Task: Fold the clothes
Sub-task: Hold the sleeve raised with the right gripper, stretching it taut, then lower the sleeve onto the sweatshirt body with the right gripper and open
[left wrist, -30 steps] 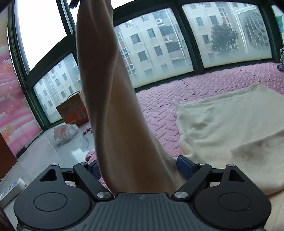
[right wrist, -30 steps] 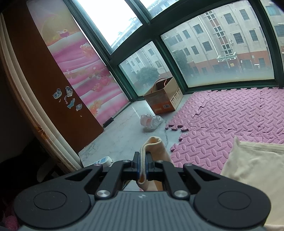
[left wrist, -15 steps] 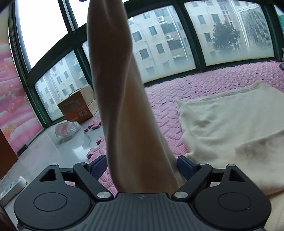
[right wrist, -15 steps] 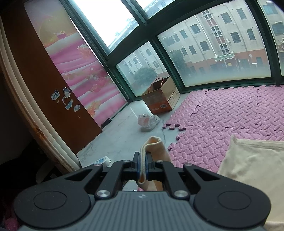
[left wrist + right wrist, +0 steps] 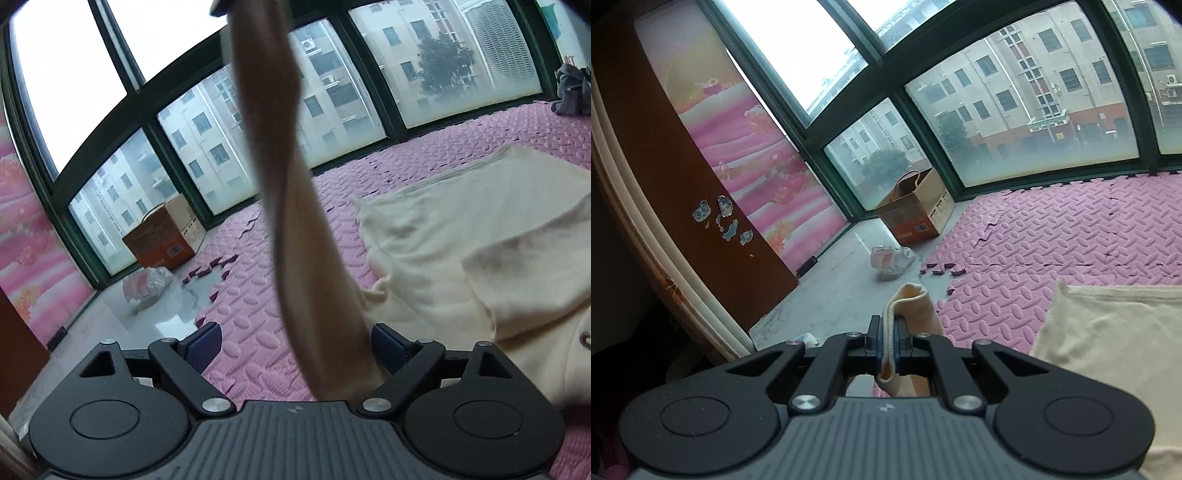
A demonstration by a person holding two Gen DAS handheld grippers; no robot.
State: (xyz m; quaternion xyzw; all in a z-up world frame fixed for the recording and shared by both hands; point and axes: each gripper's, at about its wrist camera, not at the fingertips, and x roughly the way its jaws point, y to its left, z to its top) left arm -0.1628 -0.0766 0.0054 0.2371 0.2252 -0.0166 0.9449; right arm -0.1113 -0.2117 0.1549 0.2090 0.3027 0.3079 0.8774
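right claw (image 5: 886,345) pinching cream sleeve (image 5: 911,308) | left claw (image 5: 295,345) spread wide

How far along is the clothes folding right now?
Early on. The cream garment lies spread on the pink mat with one flap turned over. The right gripper pinches its sleeve, lifted past the open left gripper. Laying the sleeve over and further folds remain.
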